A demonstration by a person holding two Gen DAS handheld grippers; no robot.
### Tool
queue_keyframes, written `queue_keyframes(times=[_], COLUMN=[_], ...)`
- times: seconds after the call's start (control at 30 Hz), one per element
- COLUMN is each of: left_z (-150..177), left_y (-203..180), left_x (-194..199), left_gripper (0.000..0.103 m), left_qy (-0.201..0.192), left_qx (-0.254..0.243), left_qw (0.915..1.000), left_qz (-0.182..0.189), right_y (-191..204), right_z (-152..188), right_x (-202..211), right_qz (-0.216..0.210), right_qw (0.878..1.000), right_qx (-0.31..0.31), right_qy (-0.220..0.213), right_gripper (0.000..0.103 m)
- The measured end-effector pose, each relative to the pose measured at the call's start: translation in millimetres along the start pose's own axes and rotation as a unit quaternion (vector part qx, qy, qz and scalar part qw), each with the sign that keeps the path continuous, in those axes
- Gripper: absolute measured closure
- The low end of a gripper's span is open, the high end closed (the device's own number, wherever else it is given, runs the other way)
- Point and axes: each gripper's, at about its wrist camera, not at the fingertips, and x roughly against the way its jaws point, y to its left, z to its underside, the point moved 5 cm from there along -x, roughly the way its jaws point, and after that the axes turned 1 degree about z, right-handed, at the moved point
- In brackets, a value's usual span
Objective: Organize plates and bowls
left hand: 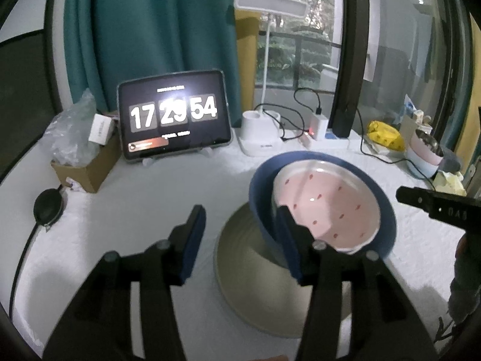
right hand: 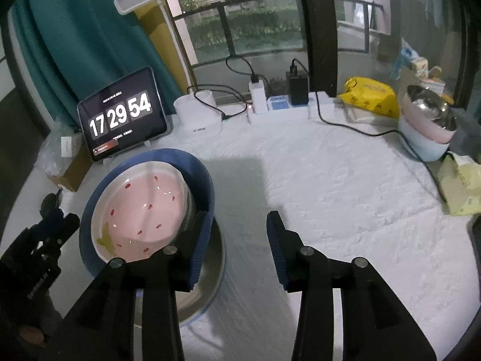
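A blue bowl holds a pink plate with red specks. Both sit tilted on a wide grey-beige plate on the white table. In the right wrist view the blue bowl, the pink plate and the grey plate show at lower left. My left gripper is open, its right finger against the bowl's near-left rim. My right gripper is open, its left finger against the bowl's right rim. Neither closes on anything.
A tablet clock, a cardboard box with plastic bags and a white lamp base stand at the back. Chargers and cables, a yellow packet and stacked pastel bowls with a steel one stand back right.
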Motion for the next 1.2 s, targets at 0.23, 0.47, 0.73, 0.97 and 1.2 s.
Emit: queue_keyframes(times=[0.23, 0.47, 0.73, 0.97, 1.2], left_z=[0, 1, 5, 1, -3], left_y=[-18, -33, -57, -83, -103], left_x=[22, 47, 75, 106, 131], left_gripper=[0.022, 0.011, 0.007, 0.007, 0.007], left_qy=[-0.015, -0.028, -0.045, -0.073, -0.095], left_qx=[0.002, 0.024, 0.02, -0.006, -0.022], left_qw=[0.9998, 0.999, 0.998, 0.9953, 0.9925], left_qz=[0.015, 0.026, 0.04, 0.063, 0.074], right_y=[-10, -24, -39, -51, -61], right_z=[8, 19, 29, 35, 38], right_x=[27, 58, 89, 119, 151], right_qz=[0.02, 0.03, 0.046, 0.06, 0.069], right_qw=[0.999, 0.998, 0.995, 0.992, 0.989], right_qx=[0.013, 0.014, 0.022, 0.019, 0.018], right_qy=[-0.024, -0.052, -0.08, -0.106, -0.131], right_gripper=[0.06, 0.053, 0.052, 0.051, 0.05])
